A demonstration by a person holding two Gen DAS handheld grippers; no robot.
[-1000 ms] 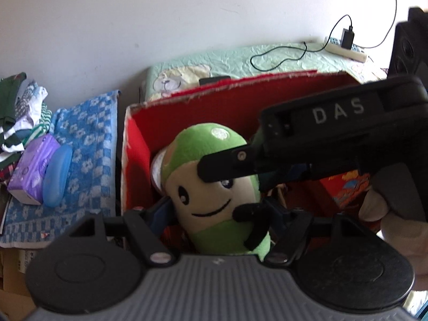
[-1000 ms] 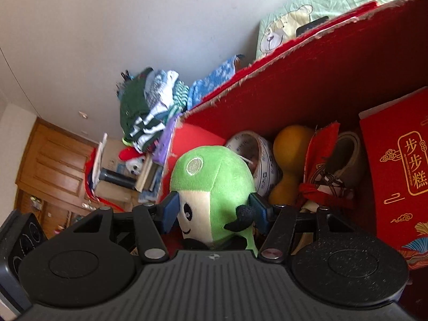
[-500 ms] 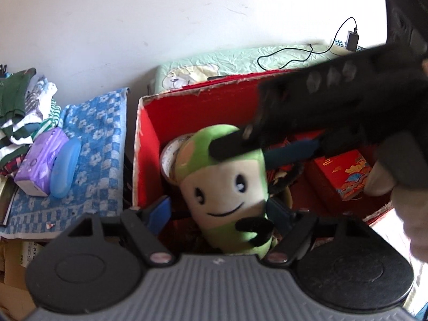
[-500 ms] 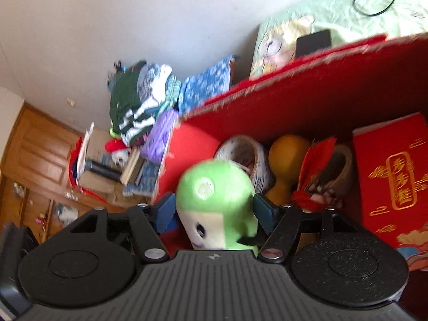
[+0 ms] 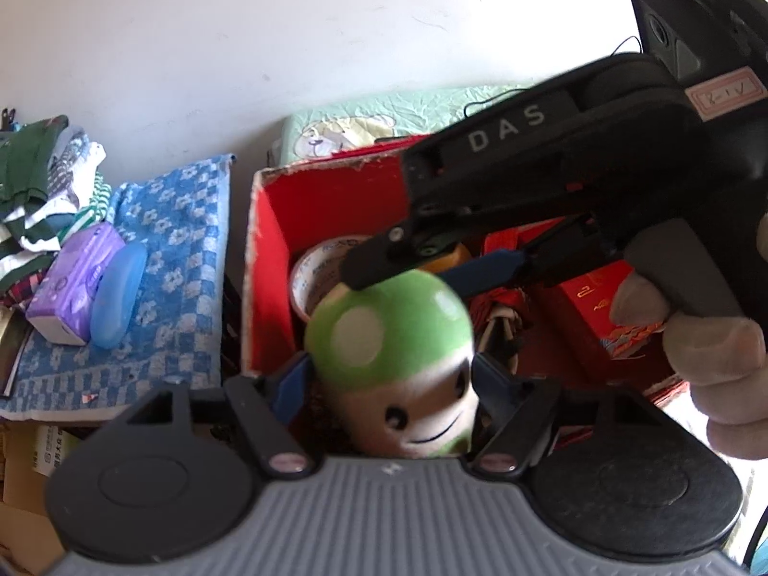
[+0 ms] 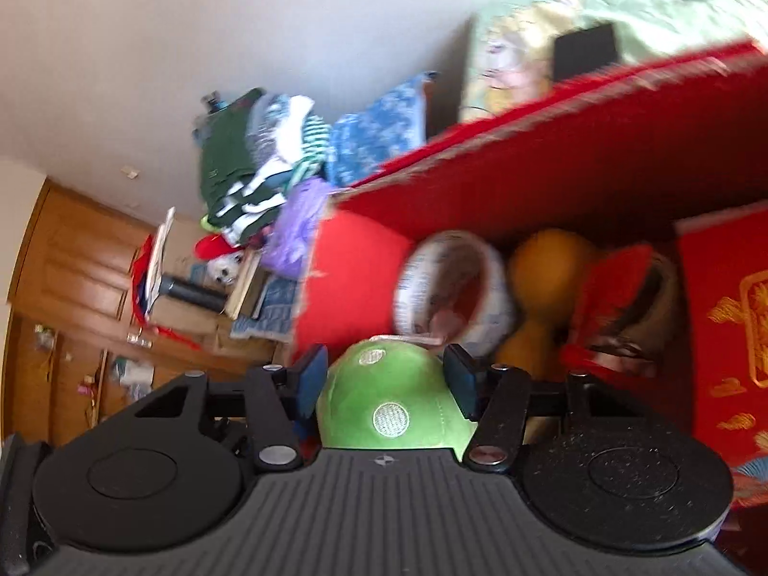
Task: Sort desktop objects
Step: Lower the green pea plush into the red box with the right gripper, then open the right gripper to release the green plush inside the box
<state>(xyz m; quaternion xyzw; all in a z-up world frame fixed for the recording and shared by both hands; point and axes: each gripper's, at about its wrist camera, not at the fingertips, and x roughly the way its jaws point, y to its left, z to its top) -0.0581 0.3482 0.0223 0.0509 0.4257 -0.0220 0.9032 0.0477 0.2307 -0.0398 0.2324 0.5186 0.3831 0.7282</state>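
A green plush toy with a smiling cream face [image 5: 393, 360] sits inside the red cardboard box [image 5: 269, 288]. My left gripper [image 5: 391, 377] is open, its blue pads either side of the toy. My right gripper [image 6: 386, 381] is open too, straddling the toy's green top [image 6: 389, 403]. In the left wrist view the right gripper [image 5: 432, 264] reaches in from the upper right, above the toy's head, apart from it.
The box also holds a tape roll [image 6: 451, 283], an orange gourd [image 6: 542, 283], red packets [image 6: 725, 297] and a red-tied bundle [image 6: 619, 317]. Left of the box lie a blue checked towel [image 5: 168, 240], a purple pack [image 5: 72, 283], a blue case [image 5: 117, 295] and folded clothes [image 5: 43, 182].
The right gripper has lifted up and back from the toy, whose face is now hidden under it. The left gripper view has shifted so that the toy sits lower and closer between its pads.
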